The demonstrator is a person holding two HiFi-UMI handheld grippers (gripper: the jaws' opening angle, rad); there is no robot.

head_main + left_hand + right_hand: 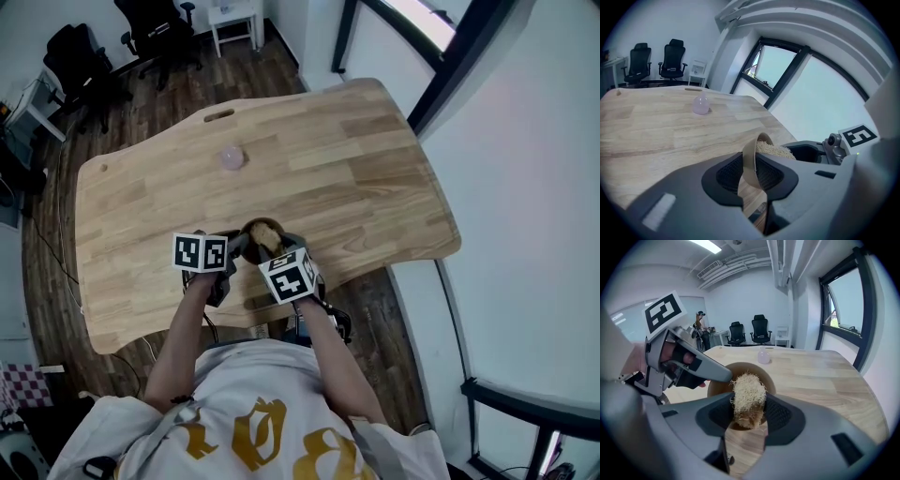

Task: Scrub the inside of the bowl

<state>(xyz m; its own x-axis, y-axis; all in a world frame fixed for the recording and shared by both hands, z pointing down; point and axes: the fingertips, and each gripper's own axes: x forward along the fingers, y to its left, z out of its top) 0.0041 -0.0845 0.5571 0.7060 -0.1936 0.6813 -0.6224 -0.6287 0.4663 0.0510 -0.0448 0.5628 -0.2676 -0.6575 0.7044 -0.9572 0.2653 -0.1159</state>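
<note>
Right claw [748,409] clamps upright scrubber [749,394], bowl [740,368] mouth facing it

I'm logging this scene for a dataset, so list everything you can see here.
table: one, light wood, middle of the room
bowl: one, brown, tilted at the table's near edge
scrubber: one, tan and fibrous, against the bowl's inside
pink object: one, pale pink, on the table farther back
chairs: two, black, beyond the table
side table: one, white, beside the chairs
window: one, dark frame, in the wall right of the table
left gripper: one, grey, shut on the bowl's wall
right gripper: one, grey, shut on the scrubber
</note>
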